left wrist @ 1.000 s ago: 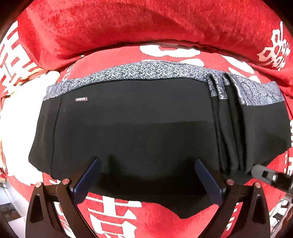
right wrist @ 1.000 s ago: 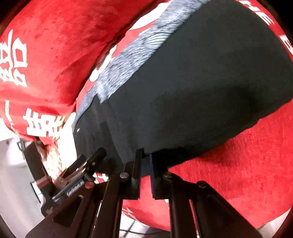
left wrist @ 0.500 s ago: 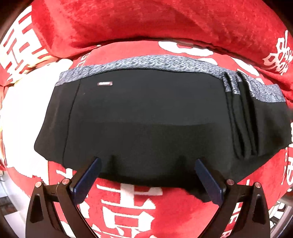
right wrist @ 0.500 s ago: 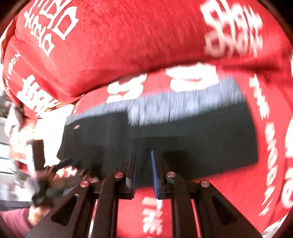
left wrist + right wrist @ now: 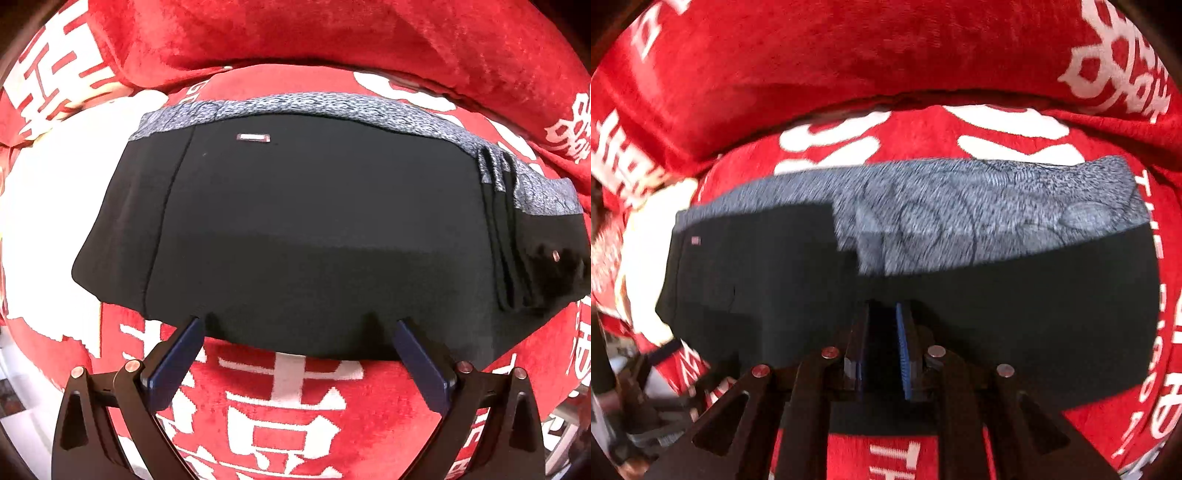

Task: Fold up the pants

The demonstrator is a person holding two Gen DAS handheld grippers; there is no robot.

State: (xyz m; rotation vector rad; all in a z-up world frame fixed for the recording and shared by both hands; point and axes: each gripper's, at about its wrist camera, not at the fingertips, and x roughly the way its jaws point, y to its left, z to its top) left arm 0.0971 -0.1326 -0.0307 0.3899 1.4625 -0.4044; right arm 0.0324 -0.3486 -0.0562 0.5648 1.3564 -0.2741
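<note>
Black pants (image 5: 295, 229) with a grey patterned waistband (image 5: 332, 110) lie folded into a wide block on a red blanket. A small label (image 5: 253, 137) sits near the waistband. My left gripper (image 5: 295, 332) is open wide, its blue pads at the near edge of the pants, holding nothing. In the right wrist view the pants (image 5: 1015, 314) show the waistband (image 5: 979, 218) across the back. My right gripper (image 5: 882, 325) has its jaws close together over the pants' near edge, with dark cloth between them.
The red blanket (image 5: 288, 406) with white characters covers the seat. A red cushion (image 5: 295, 33) rises behind the pants. The left gripper shows dimly at the lower left of the right wrist view (image 5: 639, 398).
The left gripper has drawn back, so the pants sit farther off and the fingers no longer overlap them. The right gripper has swung round from the pants' side to face the waistband.
</note>
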